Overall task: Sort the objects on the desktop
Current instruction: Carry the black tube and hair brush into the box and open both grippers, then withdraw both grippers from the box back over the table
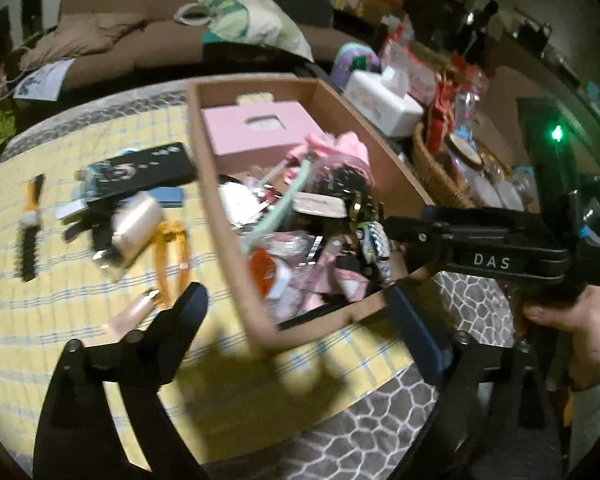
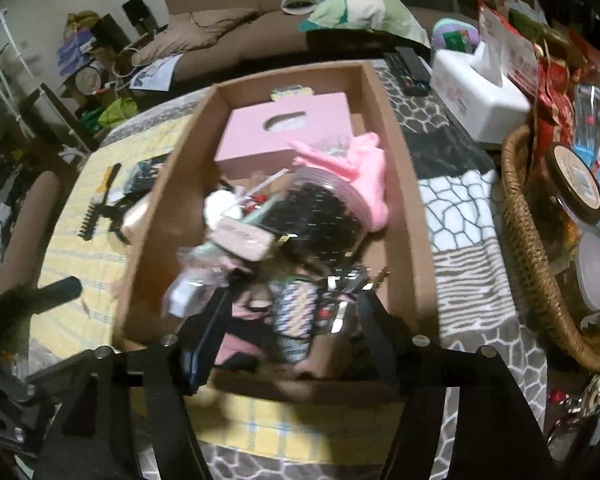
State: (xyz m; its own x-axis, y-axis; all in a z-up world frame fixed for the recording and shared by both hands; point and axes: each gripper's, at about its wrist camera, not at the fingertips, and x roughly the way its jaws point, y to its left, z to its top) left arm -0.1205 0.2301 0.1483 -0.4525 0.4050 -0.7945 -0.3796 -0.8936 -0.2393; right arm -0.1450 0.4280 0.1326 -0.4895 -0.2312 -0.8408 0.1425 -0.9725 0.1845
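The left gripper's [image 1: 300, 312] fingers [image 1: 188, 312] stand spread wide with nothing between them, poised over the near edge of the cardboard box [image 1: 236, 248], which straddles the yellow checked cloth [image 1: 60, 300] on the table. Left of the box, toward the cloth's far left edge, loose things lie waiting: a black comb [image 1: 30, 232], a dark case [image 1: 148, 168], a pale tube [image 1: 136, 220] and an amber clip [image 1: 172, 256]. The right gripper [image 1: 476, 244] reaches into the box's near right corner, a hand [image 1: 580, 336] behind it.

From the right wrist, the right gripper's [image 2: 296, 312] fingers [image 2: 374, 320] are partly open, hanging empty over the clutter at the box's near end, a striped pouch [image 2: 296, 312] beneath them; a pink box [image 2: 284, 132] sits at the far end.

Both grippers look freshly emptied, so the step seems a drop-off; the next move probably calls for the left gripper to swing back to the loose things on the cloth.
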